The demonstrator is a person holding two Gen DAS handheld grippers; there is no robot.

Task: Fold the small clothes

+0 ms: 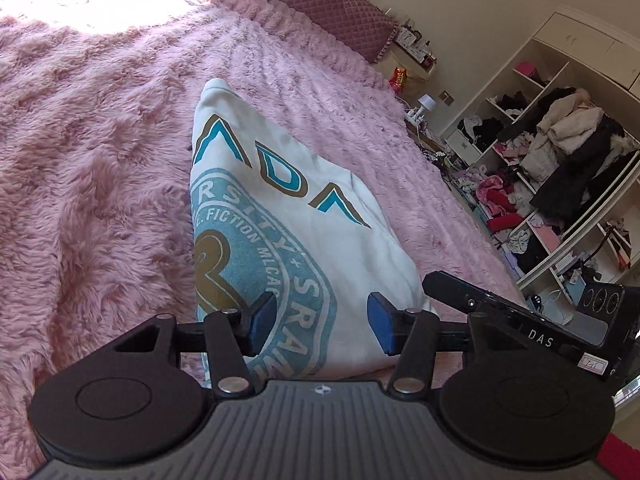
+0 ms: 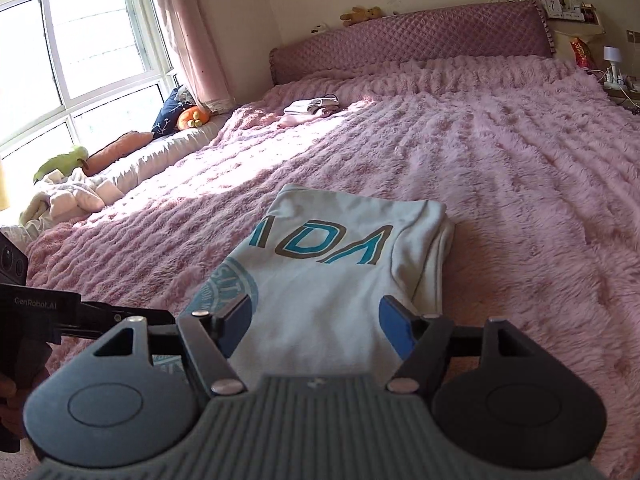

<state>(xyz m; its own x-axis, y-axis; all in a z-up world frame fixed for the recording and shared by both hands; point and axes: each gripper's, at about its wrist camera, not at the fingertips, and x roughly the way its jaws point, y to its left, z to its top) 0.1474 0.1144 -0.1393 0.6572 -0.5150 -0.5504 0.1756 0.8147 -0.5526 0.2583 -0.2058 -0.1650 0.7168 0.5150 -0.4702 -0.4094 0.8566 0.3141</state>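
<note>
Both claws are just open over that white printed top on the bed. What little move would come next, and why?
Probably lower both and pinch the near hem: the left gripper and right gripper are open, holding nothing, with the white top lying half-folded between their fingers.

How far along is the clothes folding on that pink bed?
A small stack of pale folded clothes already sits near the quilted headboard. In hand is the white printed T-shirt, lying partly folded into a narrow strip on the fluffy pink blanket. The left gripper and right gripper hover above its near end, jaws open, gripping nothing. It probably needs one more fold.
</note>
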